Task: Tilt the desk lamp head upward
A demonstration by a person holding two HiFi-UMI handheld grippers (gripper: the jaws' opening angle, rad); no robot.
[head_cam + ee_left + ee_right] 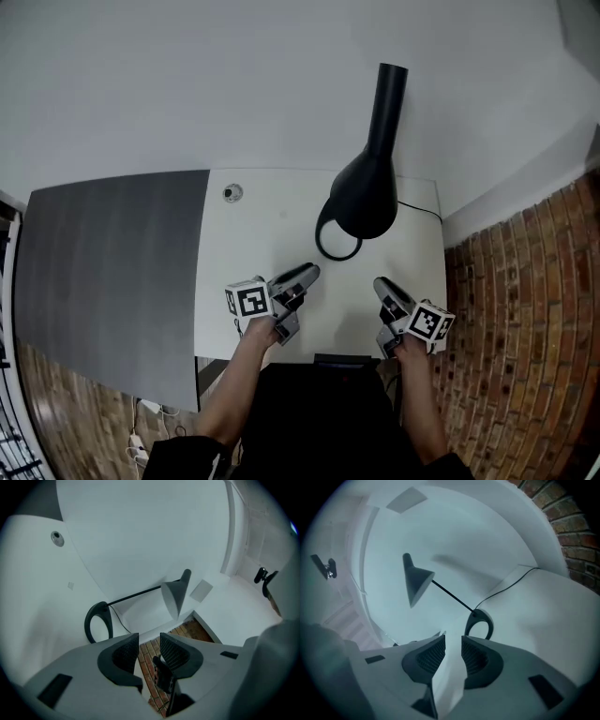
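Leftward of lamp [366,192], grommet [232,193]; grey panel [112,272]

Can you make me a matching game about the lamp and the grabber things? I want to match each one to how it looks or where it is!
Things
1. lamp head
2. lamp base
3. left gripper
4. round fitting

Descriptions
A. jaws apart, nothing between them
B. black ring lying on the white desk
C. small, set in the desk top near the grey panel
D. black cone, held up off the desk

Pairs: 1-D, 2-B, 3-A, 4-C
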